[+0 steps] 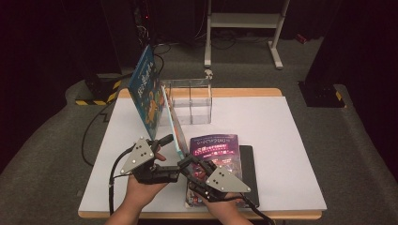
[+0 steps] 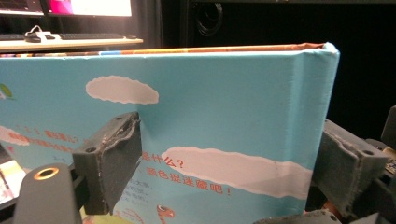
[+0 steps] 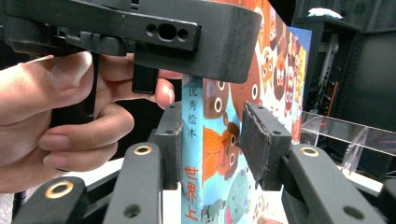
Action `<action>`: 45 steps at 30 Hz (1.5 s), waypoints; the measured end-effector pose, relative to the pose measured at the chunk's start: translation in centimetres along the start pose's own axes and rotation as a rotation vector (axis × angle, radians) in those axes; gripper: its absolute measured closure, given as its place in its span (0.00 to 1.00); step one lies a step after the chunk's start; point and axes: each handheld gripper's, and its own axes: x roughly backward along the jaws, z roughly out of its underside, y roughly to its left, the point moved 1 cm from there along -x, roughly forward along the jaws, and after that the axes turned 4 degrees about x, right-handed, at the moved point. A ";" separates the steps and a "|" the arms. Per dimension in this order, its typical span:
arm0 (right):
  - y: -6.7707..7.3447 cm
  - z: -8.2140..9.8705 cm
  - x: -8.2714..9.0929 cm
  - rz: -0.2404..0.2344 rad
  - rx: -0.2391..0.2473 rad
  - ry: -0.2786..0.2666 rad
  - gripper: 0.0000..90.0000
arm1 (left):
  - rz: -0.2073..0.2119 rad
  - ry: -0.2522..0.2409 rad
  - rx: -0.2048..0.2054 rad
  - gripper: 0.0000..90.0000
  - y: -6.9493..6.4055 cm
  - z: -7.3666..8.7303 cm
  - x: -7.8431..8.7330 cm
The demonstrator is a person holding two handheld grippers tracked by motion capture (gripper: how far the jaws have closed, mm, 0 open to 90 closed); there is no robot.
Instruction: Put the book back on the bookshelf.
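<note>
Both grippers at upright blue book, near-left table.
Left gripper pinches its cover; right gripper jaws straddle the spine, apparently loose. Risk: book topples onto clear organizer if left slips.

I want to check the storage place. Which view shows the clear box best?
The high view: the whole clear box stands on the table behind the blue book. The right gripper view shows one clear edge of it. The left gripper view faces the book's cover.
</note>
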 end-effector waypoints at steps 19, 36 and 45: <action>0.9 0.4 -0.4 -0.018 0.017 0.011 0.64 | -0.027 -0.003 -0.043 0.17 0.0 0.6 0.8; 0.9 1.1 -0.2 -0.086 -0.024 0.060 0.58 | -0.012 0.037 -0.061 0.21 0.0 0.9 1.5; 1.1 1.9 0.4 -0.124 -0.039 0.072 0.60 | -0.014 0.036 -0.075 0.25 0.2 0.8 2.3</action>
